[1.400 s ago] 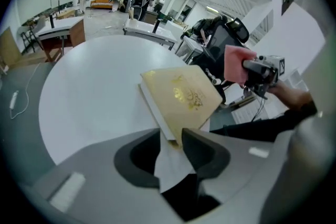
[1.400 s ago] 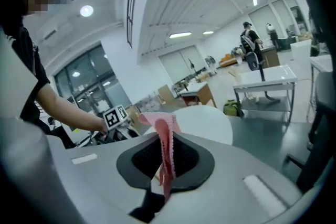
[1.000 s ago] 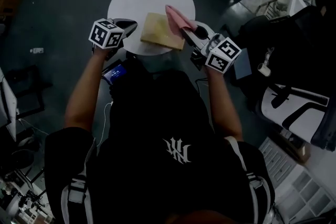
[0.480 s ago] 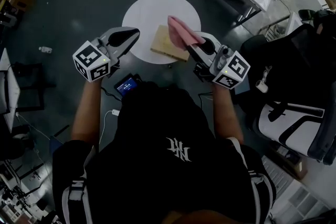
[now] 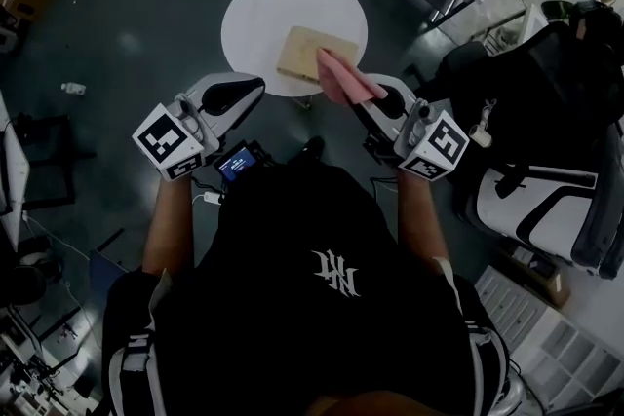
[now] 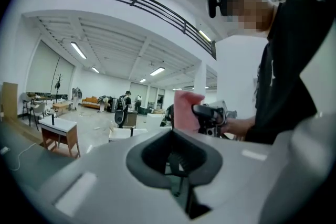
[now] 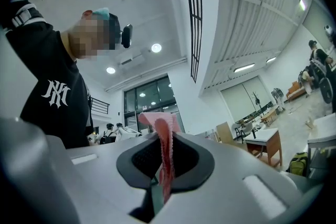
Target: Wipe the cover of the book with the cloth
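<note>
**A:** Which step is this?

**B:** As I judge it, the cloth is gripped but not wiping. Nothing touches the round white table [image 5: 263, 10]. The book [image 5: 304, 54] lies flat on it, by the table's near edge and a little right of its middle. Both grippers hang off the table's near side. The left gripper [image 5: 237, 94] has its jaws closed on nothing. The right gripper [image 5: 380, 99] has its jaws clamped on the pink cloth [image 5: 343, 78]. In the head view the cloth's free end overlaps the table's near right rim, probably above it and not touching.

**A:** What does the next move call for?

**B:** Bringing the cloth down flat onto the cover, I think, then stroking along it. The empty left jaws could press a corner so the book doesn't slide.

**A:** How does the book lie?

**B:** Tan cover up, long axis running across the table from side to side, right end tipped slightly toward the near edge. I cannot tell which side is the spine
</note>
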A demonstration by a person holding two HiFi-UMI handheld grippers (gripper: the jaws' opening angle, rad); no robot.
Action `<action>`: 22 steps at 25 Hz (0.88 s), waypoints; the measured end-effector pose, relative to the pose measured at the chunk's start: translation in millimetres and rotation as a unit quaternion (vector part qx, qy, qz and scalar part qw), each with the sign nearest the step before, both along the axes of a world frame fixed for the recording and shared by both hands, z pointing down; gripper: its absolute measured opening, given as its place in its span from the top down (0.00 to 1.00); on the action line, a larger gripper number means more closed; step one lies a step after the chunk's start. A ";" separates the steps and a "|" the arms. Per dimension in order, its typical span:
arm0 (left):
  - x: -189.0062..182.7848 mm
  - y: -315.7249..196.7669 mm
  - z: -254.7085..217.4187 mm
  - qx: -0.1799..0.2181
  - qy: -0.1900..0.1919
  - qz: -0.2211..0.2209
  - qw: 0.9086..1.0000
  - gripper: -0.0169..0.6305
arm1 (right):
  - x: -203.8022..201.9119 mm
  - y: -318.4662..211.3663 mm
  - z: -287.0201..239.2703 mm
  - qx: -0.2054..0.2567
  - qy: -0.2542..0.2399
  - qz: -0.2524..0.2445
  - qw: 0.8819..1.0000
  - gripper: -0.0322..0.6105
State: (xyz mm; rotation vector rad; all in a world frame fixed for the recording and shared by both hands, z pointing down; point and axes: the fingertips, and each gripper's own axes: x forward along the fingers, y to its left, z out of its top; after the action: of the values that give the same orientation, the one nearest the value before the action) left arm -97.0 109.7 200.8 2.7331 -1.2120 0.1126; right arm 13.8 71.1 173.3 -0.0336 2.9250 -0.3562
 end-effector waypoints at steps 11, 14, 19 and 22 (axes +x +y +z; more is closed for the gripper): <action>53.8 109.7 36.7 -0.043 0.032 0.017 0.998 0.97 | 50.2 105.0 27.6 -0.030 0.036 0.056 0.997 0.93; 66.4 127.1 52.8 -0.049 0.042 0.019 0.998 0.97 | 57.6 125.3 39.5 -0.041 0.047 0.049 0.997 0.93; 97.7 145.5 59.4 -0.055 0.035 0.014 0.998 0.97 | 79.1 149.3 42.2 -0.028 0.048 0.030 0.998 0.93; 119.4 154.6 55.8 -0.042 0.030 0.011 0.999 0.97 | 96.5 163.0 41.2 -0.024 0.041 0.017 0.999 0.93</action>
State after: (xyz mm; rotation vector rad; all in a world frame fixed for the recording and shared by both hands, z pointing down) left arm 22.4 264.3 256.7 2.6586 -1.1350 0.0824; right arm 110.3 234.1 214.5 -0.1067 2.9928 -0.4283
